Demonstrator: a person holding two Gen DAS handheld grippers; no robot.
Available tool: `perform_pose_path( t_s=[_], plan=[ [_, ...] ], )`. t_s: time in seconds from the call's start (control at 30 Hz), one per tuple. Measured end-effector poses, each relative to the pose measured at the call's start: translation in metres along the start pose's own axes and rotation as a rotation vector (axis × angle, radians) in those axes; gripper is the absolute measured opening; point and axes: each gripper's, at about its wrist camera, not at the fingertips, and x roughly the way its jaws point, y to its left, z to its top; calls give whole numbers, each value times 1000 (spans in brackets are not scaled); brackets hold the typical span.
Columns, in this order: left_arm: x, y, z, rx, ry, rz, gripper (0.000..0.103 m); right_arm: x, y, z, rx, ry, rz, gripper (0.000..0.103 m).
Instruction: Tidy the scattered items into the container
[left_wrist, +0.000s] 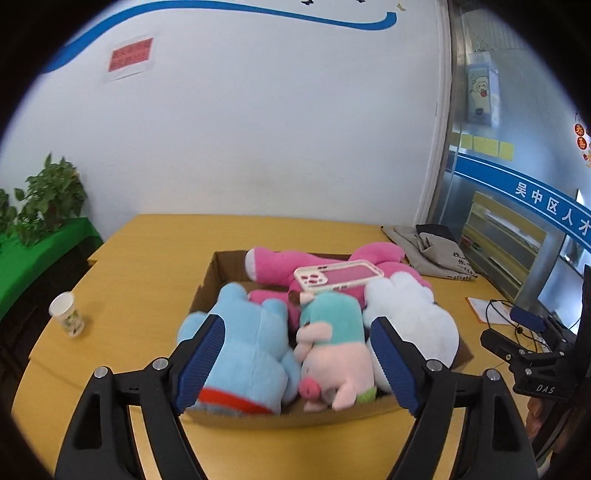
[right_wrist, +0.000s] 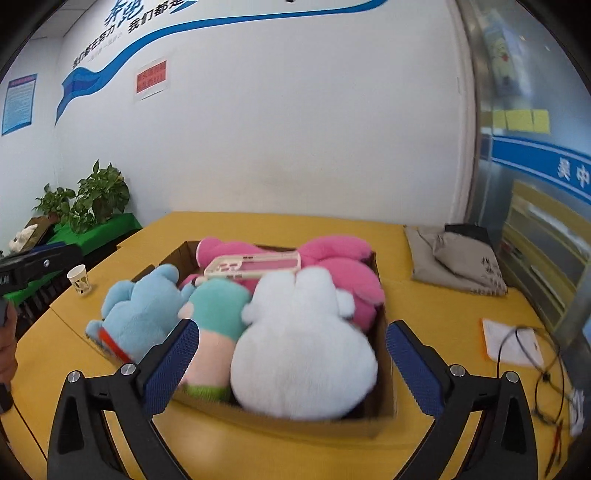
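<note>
A cardboard box (left_wrist: 295, 415) (right_wrist: 295, 424) on the yellow table holds a light blue plush (left_wrist: 243, 350) (right_wrist: 144, 314), a teal and pink pig plush (left_wrist: 332, 350) (right_wrist: 218, 325), a white plush (left_wrist: 410, 317) (right_wrist: 303, 347) and a big pink plush (left_wrist: 280, 266) (right_wrist: 343, 266). A pink phone case (left_wrist: 338, 277) (right_wrist: 255, 267) lies on the pink plush. My left gripper (left_wrist: 297, 363) is open and empty above the box's near side. My right gripper (right_wrist: 291, 365) is open and empty, with the white plush seen between its fingers.
A paper cup (left_wrist: 67, 314) (right_wrist: 79, 280) stands on the table at the left. A grey cloth bag (left_wrist: 432, 249) (right_wrist: 454, 258) lies at the back right. A paper sheet with cables (right_wrist: 513, 343) lies at the right. Potted plants (right_wrist: 96, 195) stand at the far left.
</note>
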Motion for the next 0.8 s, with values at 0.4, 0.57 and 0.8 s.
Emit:
perform_pose_path(
  t_s=[0.4,0.57,0.8],
  plan=[
    [-27,-21,-33,16,-11,69,81,-15,4,-39,51,82,-25,103],
    [-20,-18,-36,-6,4,79,81,-16,7,-39,29,78,-29,103],
    [-16,-12,-39,-14,8,100,81,-8,9,-46,15,104,-38,103]
  ],
)
